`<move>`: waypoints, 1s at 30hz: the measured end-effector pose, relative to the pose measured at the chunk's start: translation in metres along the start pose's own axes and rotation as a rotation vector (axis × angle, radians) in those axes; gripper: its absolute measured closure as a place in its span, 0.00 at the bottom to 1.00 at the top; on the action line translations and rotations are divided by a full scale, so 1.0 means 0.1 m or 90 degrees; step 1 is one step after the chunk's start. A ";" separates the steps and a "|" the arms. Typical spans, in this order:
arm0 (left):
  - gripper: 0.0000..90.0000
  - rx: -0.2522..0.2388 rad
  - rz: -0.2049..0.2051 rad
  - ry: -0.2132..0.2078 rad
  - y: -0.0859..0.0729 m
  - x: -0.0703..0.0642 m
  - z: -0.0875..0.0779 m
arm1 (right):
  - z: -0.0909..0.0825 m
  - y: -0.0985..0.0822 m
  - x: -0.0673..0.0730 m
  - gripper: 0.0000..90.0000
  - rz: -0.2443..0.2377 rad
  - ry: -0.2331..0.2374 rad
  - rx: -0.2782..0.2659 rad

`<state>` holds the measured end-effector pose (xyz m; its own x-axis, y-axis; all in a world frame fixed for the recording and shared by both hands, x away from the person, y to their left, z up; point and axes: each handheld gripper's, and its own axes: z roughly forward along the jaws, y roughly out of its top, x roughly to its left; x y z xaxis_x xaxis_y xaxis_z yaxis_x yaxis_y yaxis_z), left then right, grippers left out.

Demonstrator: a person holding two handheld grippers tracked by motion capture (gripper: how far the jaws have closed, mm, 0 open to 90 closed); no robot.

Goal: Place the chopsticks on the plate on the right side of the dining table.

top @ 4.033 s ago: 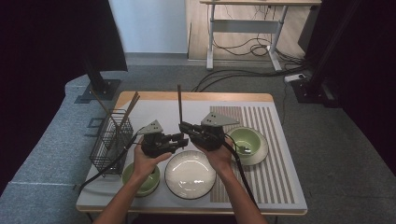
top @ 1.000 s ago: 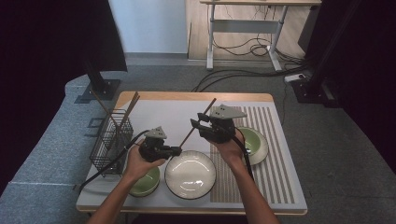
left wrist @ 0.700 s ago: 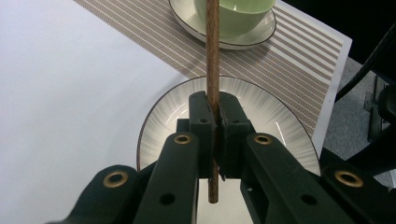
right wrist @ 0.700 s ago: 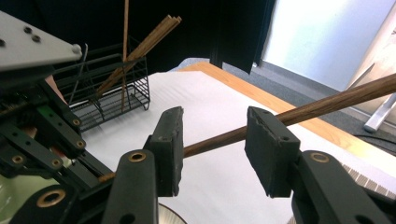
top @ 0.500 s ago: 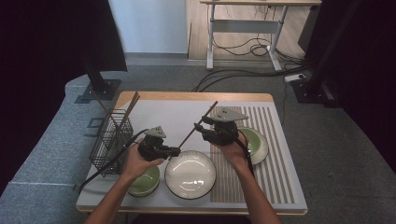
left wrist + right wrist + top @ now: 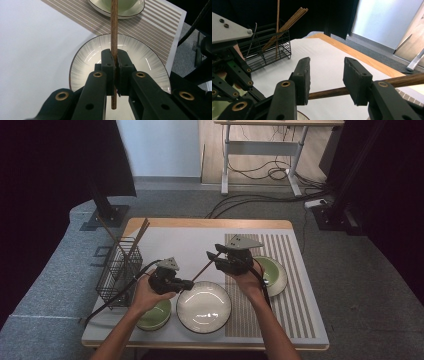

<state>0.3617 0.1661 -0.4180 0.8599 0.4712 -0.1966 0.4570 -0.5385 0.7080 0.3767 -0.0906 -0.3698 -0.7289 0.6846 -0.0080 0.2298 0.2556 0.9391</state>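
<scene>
The chopstick [image 6: 202, 269] hangs level above the middle of the table [image 6: 165, 236], just past the far rim of the white plate [image 6: 203, 306]; my left gripper [image 6: 187, 283] pinches its near end tight while its other end runs between the spread jaws of my right gripper [image 6: 214, 255], whose pads [image 6: 302, 76] stand clear of the wood. I judge this a hand-over, with the left now the only holder. Next I should draw the right clear and carry the stick towards the wire basket [image 6: 118, 272] at the table's left edge, where other chopsticks [image 6: 135, 238] stand, keeping its free end off the green bowl [image 6: 266, 271].
</scene>
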 end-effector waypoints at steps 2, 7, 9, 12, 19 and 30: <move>0.96 0.003 0.002 -0.003 0.00 0.00 0.00 | 0.00 0.00 0.00 0.64 -0.005 -0.002 0.000; 0.96 0.009 0.008 -0.006 0.00 0.00 -0.01 | 0.00 0.00 -0.03 0.64 -0.006 -0.003 0.007; 0.96 0.008 0.008 -0.006 0.00 0.00 -0.01 | 0.00 -0.01 -0.03 0.64 -0.005 -0.003 0.010; 0.96 0.006 0.008 -0.008 0.00 0.00 -0.02 | 0.00 -0.01 -0.03 0.64 -0.006 -0.001 0.012; 0.96 0.000 0.009 -0.008 -0.01 -0.02 -0.03 | -0.02 -0.02 -0.04 0.64 -0.002 -0.001 0.010; 0.96 0.006 0.014 -0.004 -0.01 -0.03 -0.08 | -0.02 -0.03 -0.05 0.63 -0.009 0.006 0.025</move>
<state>0.3573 0.1710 -0.4125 0.8714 0.4543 -0.1851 0.4397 -0.5558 0.7055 0.3785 -0.0958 -0.3717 -0.7378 0.6748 -0.0174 0.2443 0.2911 0.9250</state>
